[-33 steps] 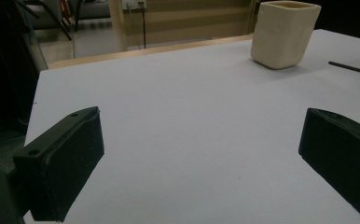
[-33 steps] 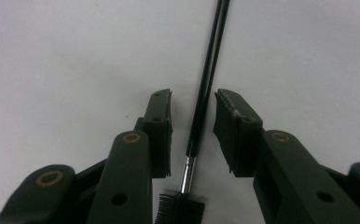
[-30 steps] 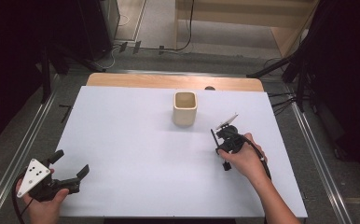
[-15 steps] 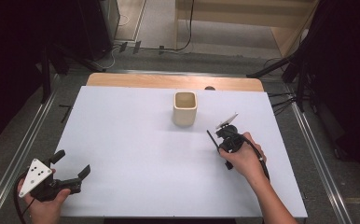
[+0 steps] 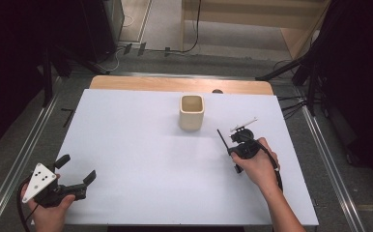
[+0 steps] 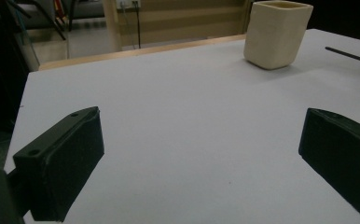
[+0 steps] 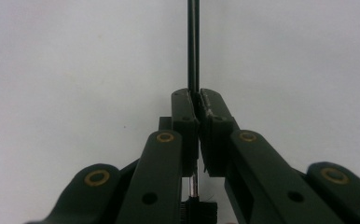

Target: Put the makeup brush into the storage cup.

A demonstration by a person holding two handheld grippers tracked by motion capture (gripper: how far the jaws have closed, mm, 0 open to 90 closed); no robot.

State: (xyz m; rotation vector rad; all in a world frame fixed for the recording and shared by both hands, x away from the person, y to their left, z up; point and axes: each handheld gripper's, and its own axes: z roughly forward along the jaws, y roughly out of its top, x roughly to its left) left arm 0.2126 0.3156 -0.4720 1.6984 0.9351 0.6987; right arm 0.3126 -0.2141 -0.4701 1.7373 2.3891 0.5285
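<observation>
From above I see my right gripper beside the cream cup on the white table. Its own view shows jaws clenched on a thin black rod, possibly a brush handle. My left gripper gapes, released.

White table on grey floor; dark surroundings.

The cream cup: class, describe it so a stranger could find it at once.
Start at the white table and look toward its far wooden edge. Just right of centre stands the cream cup, upright, open-topped, with a squarish mouth. It stands alone, the pale object there, apart from the black tools nearer the person.
</observation>
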